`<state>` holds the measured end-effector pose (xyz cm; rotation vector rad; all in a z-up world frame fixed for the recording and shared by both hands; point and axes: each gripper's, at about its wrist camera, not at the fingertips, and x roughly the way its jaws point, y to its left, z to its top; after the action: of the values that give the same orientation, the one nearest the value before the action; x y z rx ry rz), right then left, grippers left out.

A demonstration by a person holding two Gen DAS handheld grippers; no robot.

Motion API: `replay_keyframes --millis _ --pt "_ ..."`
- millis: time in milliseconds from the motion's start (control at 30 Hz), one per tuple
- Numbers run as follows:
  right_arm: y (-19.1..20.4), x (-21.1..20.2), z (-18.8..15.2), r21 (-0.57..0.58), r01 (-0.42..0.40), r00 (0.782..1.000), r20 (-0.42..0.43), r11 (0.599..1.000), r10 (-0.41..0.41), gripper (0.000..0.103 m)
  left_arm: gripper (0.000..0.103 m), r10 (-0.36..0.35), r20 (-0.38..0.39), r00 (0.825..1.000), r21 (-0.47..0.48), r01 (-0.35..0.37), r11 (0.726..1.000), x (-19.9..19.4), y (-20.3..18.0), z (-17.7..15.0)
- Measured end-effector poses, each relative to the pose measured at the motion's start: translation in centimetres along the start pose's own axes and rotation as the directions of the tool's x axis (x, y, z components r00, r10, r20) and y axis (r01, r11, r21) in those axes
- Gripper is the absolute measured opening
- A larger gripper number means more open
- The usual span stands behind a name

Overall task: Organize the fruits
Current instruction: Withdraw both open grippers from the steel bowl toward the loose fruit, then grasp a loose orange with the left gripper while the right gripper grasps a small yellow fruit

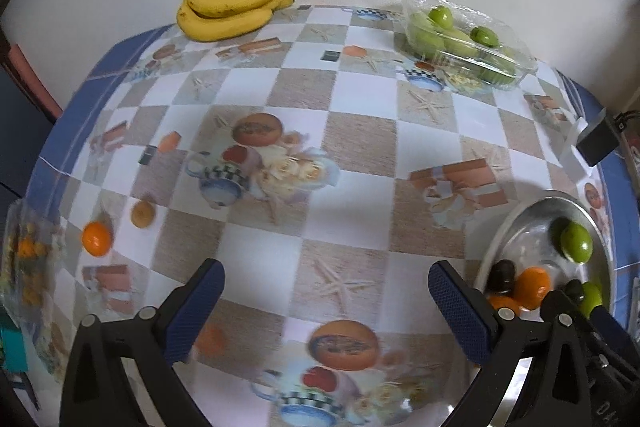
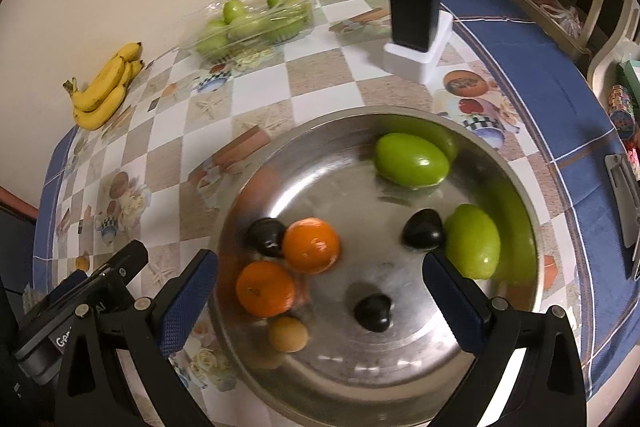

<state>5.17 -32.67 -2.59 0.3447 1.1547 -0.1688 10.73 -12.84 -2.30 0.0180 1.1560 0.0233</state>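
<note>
My right claw (image 2: 320,283) gapes wide and empty over the steel bowl (image 2: 532,211). Bowl holds two oranges (image 2: 311,246), green fruits (image 2: 412,159) at 1 and 3 o'clock, three dark fruits (image 2: 423,229), one small tan fruit (image 2: 288,334). My left claw (image 1: 326,301) is also wide, nothing held, above bare worktop (image 1: 352,147). Bananas (image 1: 236,5) at 11 o'clock, a loose orange (image 1: 96,238) at 9, a clear tray of green fruit (image 1: 464,41) at 1.

My left gripper (image 1: 326,301) points steeply down, jaws wide apart with nothing between them. My right gripper (image 2: 320,291) sits just beside it, tilted down alike, jaws spread wide and empty.
</note>
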Motion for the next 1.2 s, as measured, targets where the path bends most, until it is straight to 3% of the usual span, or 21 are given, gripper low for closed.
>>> replay_keyframes --millis 200,633,967,1100,1200 --pt "2.6 -0.1 -0.2 -0.037 -0.019 1.0 -0.008 0.999 0.019 0.102 0.103 0.022 0.026 0.999 0.023 -0.023 0.999 -0.7 2.4 0.7" --pt "8.6 0.5 -1.4 -0.132 -0.051 0.998 -0.046 0.99 0.045 0.102 0.103 -0.007 0.041 0.999 -0.029 0.008 1.0 -1.2 9.3 1.4" --pt "13.8 1.8 -2.3 -0.189 -0.084 0.995 -0.065 0.978 0.073 0.102 0.103 0.006 0.004 1.0 -0.222 -0.005 0.975 0.0 17.4 1.2" --pt "16.0 2.4 -2.7 -0.219 -0.106 0.993 -0.075 0.97 0.092 0.102 0.101 -0.008 -0.017 1.0 -0.325 0.002 0.946 0.9 20.7 0.4" --pt "17.6 2.9 -3.1 -0.233 -0.139 0.989 -0.088 0.963 0.121 0.102 0.094 -0.015 -0.018 1.0 -0.379 0.007 0.925 1.4 22.7 0.0"
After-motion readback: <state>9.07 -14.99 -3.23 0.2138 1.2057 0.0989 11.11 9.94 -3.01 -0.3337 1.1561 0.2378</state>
